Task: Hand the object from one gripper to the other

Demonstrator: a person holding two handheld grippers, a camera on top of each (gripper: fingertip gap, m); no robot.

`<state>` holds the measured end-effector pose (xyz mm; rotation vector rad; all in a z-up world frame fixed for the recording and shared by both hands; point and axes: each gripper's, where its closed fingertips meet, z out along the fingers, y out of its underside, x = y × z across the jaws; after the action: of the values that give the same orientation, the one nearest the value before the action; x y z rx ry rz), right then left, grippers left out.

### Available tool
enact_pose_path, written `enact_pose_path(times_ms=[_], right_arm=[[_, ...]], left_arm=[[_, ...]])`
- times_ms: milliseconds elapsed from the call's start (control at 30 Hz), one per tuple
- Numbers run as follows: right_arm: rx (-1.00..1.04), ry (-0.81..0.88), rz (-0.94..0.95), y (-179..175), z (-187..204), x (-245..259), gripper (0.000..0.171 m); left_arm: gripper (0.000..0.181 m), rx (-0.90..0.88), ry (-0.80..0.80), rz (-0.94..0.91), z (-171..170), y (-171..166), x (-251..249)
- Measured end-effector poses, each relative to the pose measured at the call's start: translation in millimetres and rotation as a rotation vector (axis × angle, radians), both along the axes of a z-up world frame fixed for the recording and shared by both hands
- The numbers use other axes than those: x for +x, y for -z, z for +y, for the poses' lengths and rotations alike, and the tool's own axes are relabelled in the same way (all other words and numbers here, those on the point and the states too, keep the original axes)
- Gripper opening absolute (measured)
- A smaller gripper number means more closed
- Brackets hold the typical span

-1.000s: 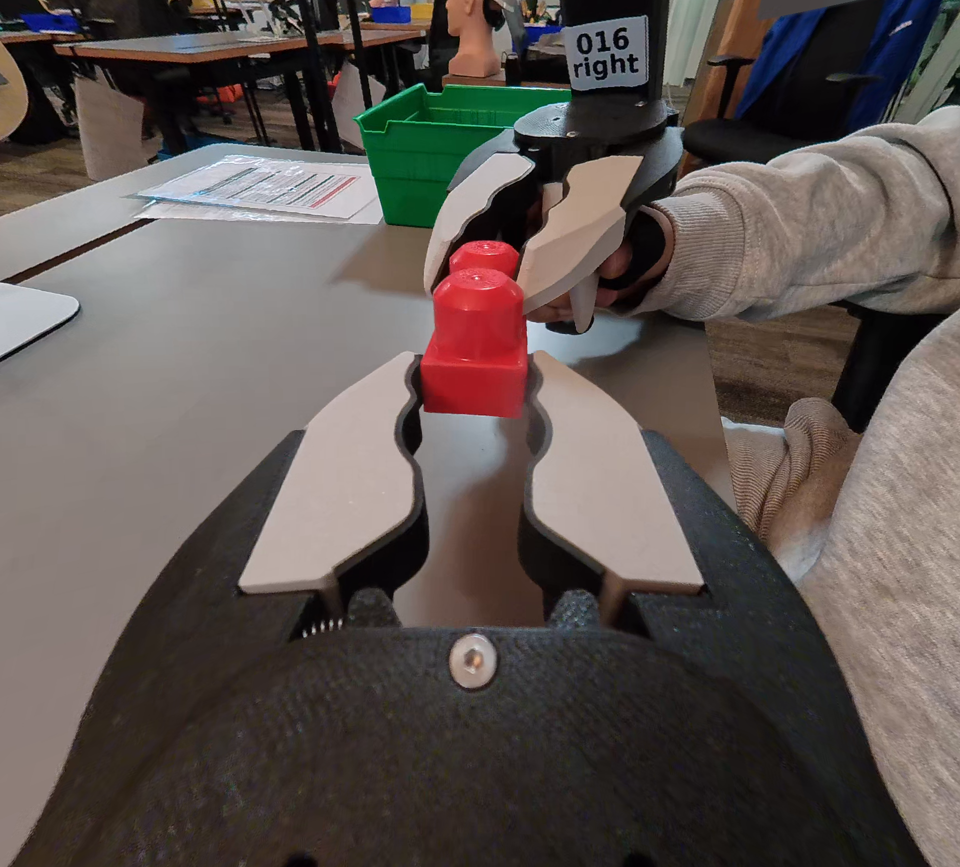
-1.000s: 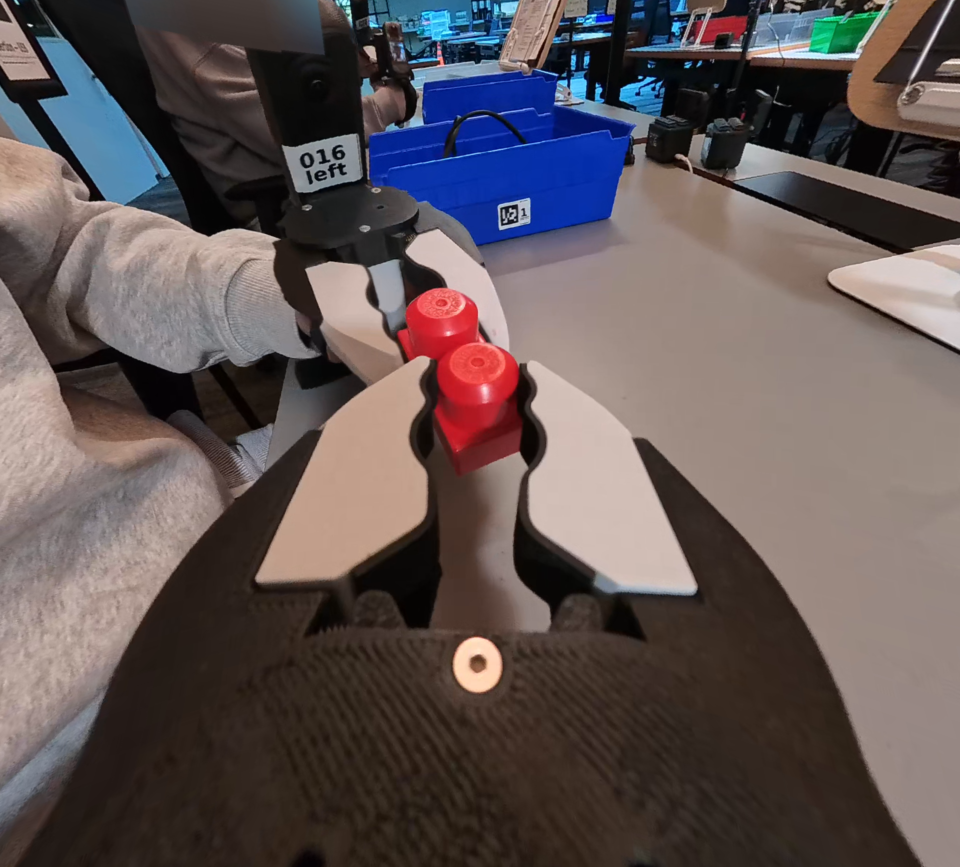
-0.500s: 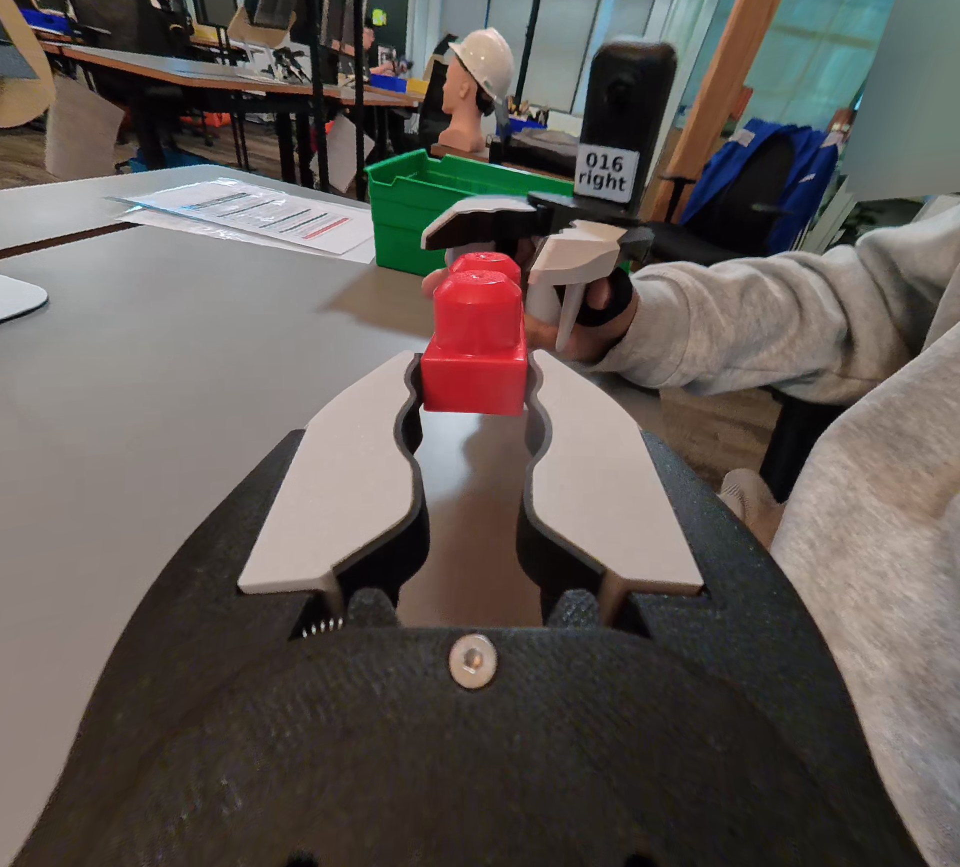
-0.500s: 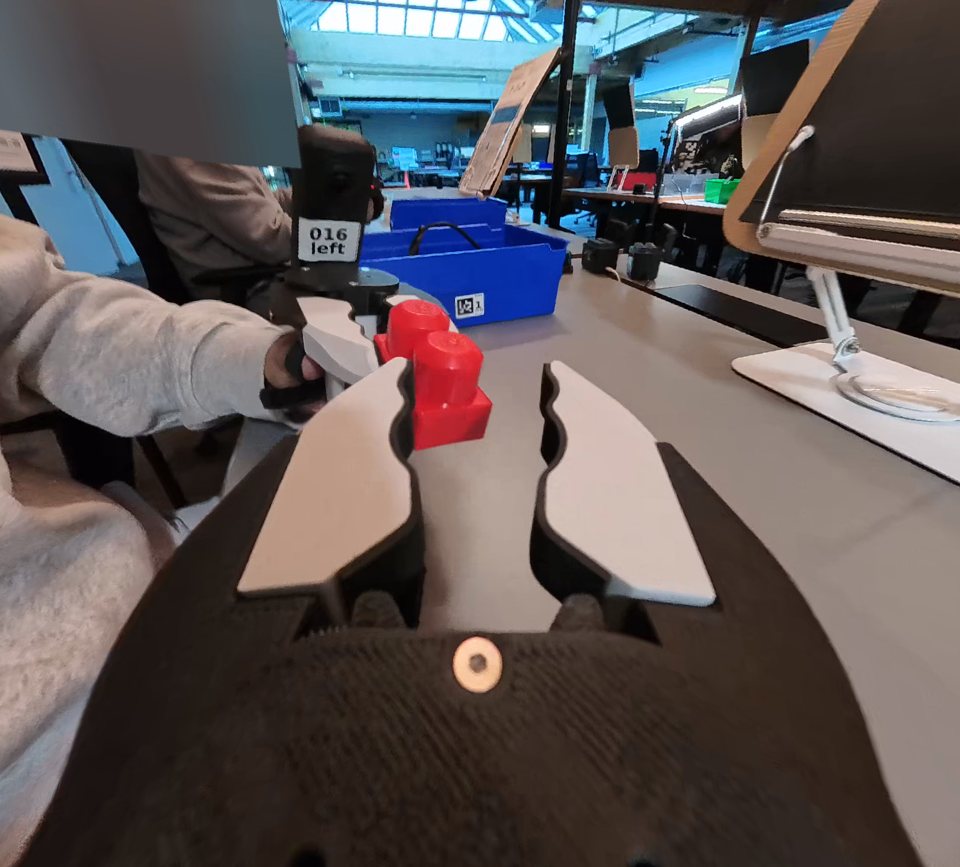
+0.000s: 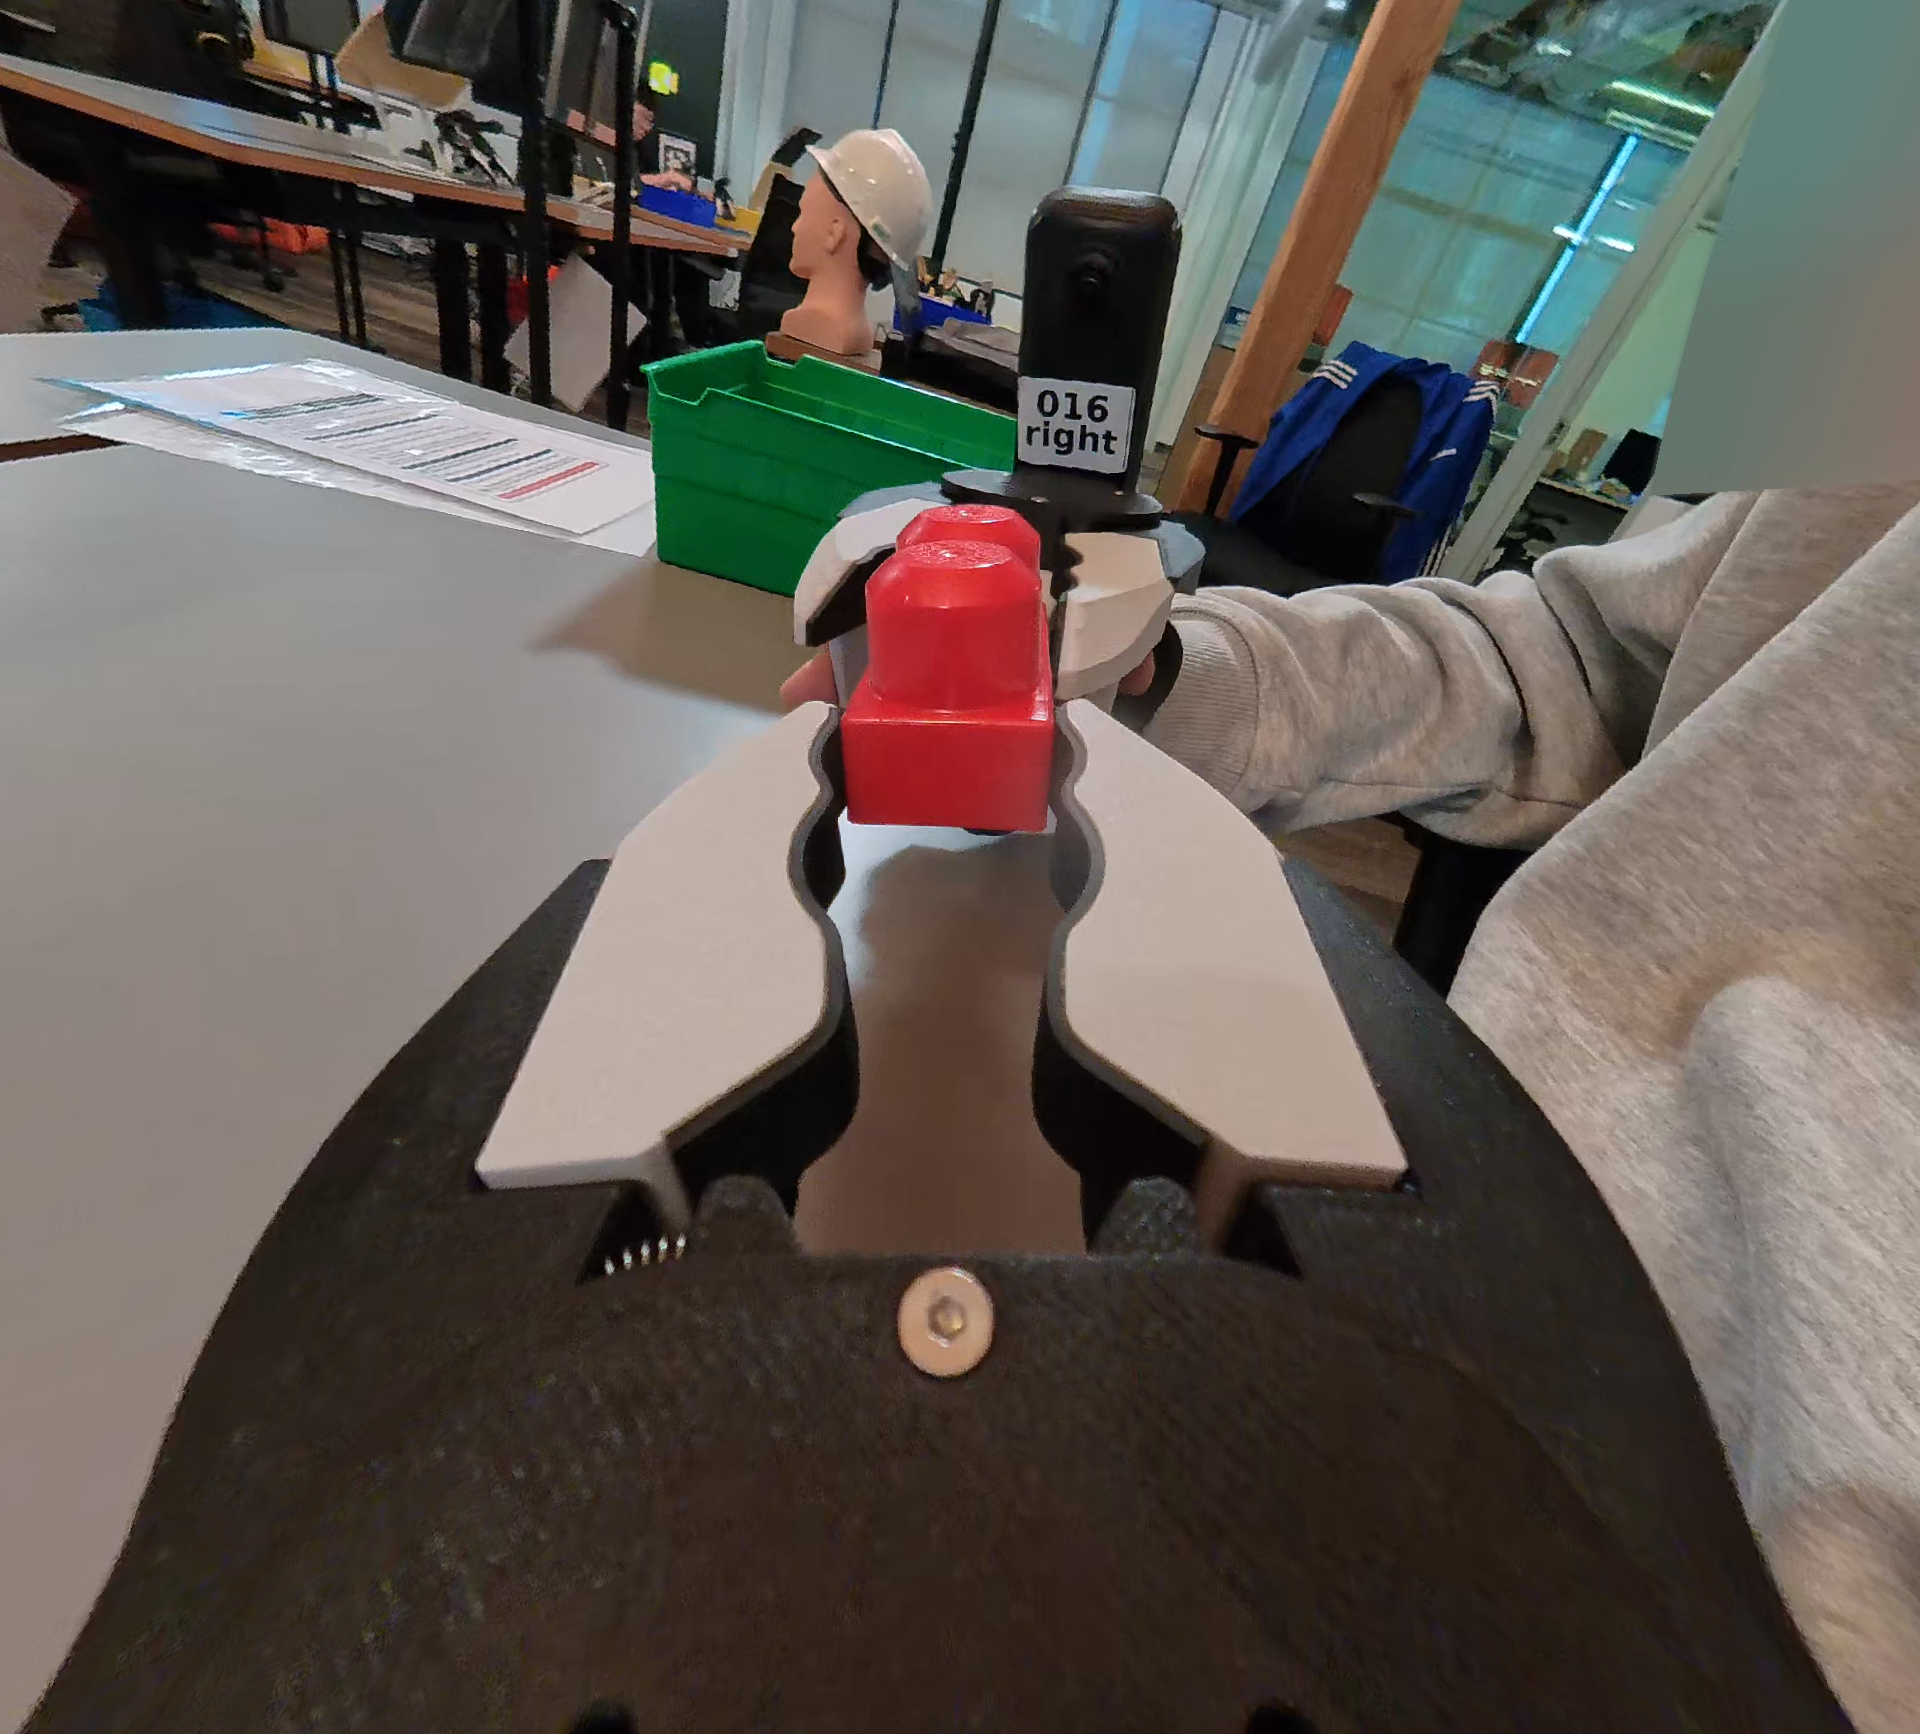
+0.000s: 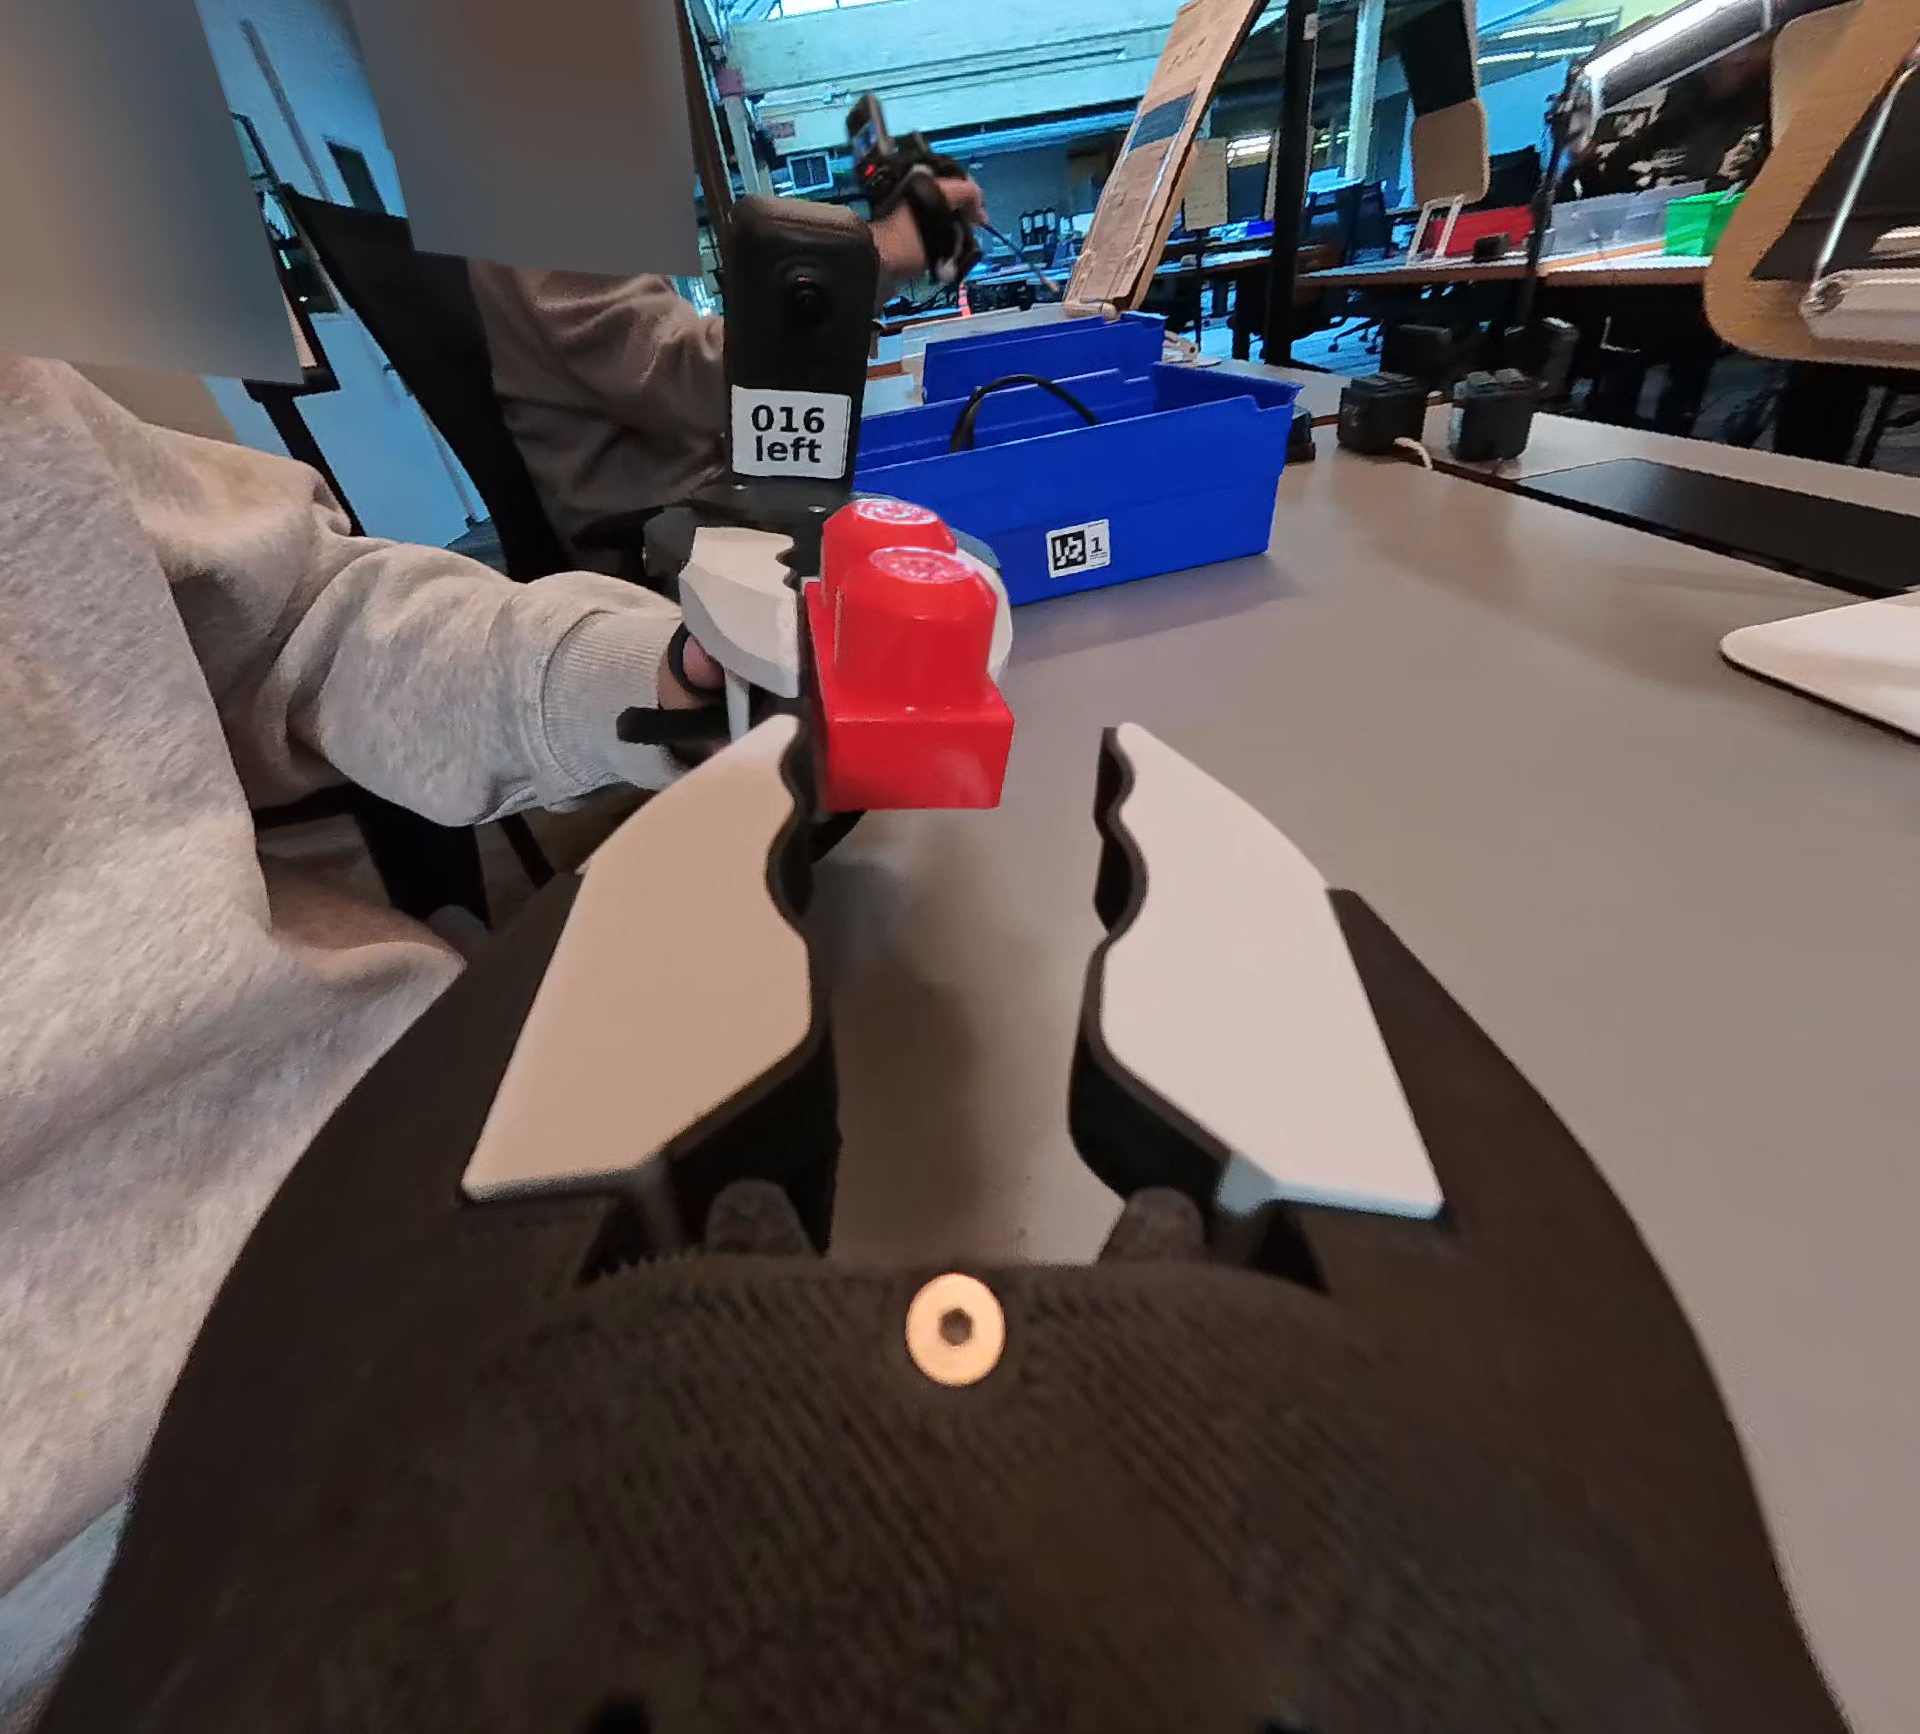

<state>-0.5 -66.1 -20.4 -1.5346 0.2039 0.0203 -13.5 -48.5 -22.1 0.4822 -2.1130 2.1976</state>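
Note:
A red two-stud brick [image 5: 951,697] is held above the grey table [image 5: 312,697]. My left gripper [image 5: 940,723] is shut on the brick's base at its fingertips. In the right wrist view the brick [image 6: 904,697] sits just beyond and left of centre of my right gripper [image 6: 951,734], which is open with wide jaws. The brick lies against or very near its left fingertip, and the right one is well clear. The left gripper [image 6: 862,614] shows behind the brick there. The right gripper [image 5: 971,593] shows behind the brick in the left wrist view.
A green bin [image 5: 790,458] and a printed sheet [image 5: 364,437] lie on the table beyond the left gripper. A blue bin [image 6: 1091,479] with a cable stands beyond the right gripper. A white lamp base [image 6: 1839,656] is at the right. Grey sleeves [image 5: 1455,697] flank both views. The grippers are tip to tip, or close to it.
A second ago both grippers were shut on the brick. The right gripper has opened and drawn back a little. The brick stays in the left gripper.

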Motion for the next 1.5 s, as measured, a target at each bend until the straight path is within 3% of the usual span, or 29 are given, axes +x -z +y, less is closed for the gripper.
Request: enact_pose_path(times_ms=[367,667,1000,1133,1200,1333,1500], right_arm=[[-0.016,-0.045,-0.011,2,4,-10,0.038],[-0.019,-0.037,-0.03,0,4,-10,0.036],[-0.008,0.034,-0.05,-5,-2,0,0.036],[-0.038,0.122,-0.094,-5,-6,11,0.036],[-0.078,0.202,-0.141,-4,-9,19,0.036],[-0.211,0.35,-0.272,3,-10,31,0.036],[-0.434,0.482,-0.504,14,-1,34,0.036]], left_arm=[[0.037,0.003,0.012,0.007,-1,1,-2],[0.038,0.028,0.013,0.029,-3,8,-1],[0.055,0.061,-0.012,0.041,-4,15,3],[0.063,0.075,-0.054,0.081,-2,20,11],[0.077,0.059,-0.067,0.127,0,21,15],[0.094,-0.031,-0.121,0.245,0,17,26],[0.101,-0.081,-0.184,0.394,0,23,34]])
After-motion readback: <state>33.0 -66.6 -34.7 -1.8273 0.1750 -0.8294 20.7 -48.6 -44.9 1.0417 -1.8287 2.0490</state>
